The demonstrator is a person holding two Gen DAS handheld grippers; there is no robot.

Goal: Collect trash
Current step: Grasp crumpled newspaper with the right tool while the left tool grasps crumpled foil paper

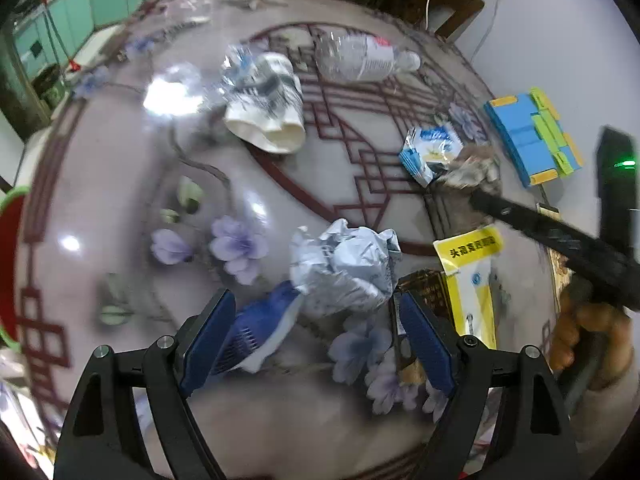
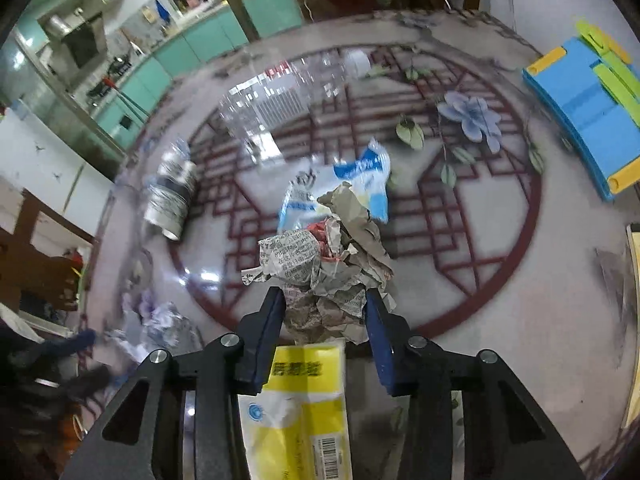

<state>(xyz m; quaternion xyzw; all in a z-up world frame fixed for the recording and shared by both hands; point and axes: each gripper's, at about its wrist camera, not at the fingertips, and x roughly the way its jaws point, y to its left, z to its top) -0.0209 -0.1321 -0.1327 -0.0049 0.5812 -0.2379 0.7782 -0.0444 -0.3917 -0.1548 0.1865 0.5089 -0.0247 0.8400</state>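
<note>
My left gripper [image 1: 316, 320] is open above the round table, its blue pads on either side of a crumpled white-grey paper ball [image 1: 344, 268] lying just ahead. My right gripper [image 2: 324, 312] is shut on a crumpled newspaper ball [image 2: 324, 276]; it shows in the left wrist view [image 1: 472, 168] at the right. A blue-white wrapper [image 2: 360, 184] [image 1: 432, 152] lies beyond the newspaper. A paper cup [image 1: 268, 108] [image 2: 170, 196] lies on its side, and a clear plastic bottle [image 1: 360, 58] [image 2: 288, 92] lies farther back. A yellow-white packet [image 1: 472, 276] [image 2: 300, 412] lies near both grippers.
A blue and green foam block [image 1: 536, 136] [image 2: 592, 108] sits at the table's right edge. A dark brown-gold packet [image 1: 424, 292] lies beside the yellow one. A red bin rim [image 1: 8, 264] shows at far left. The patterned table top [image 1: 120, 184] is glossy.
</note>
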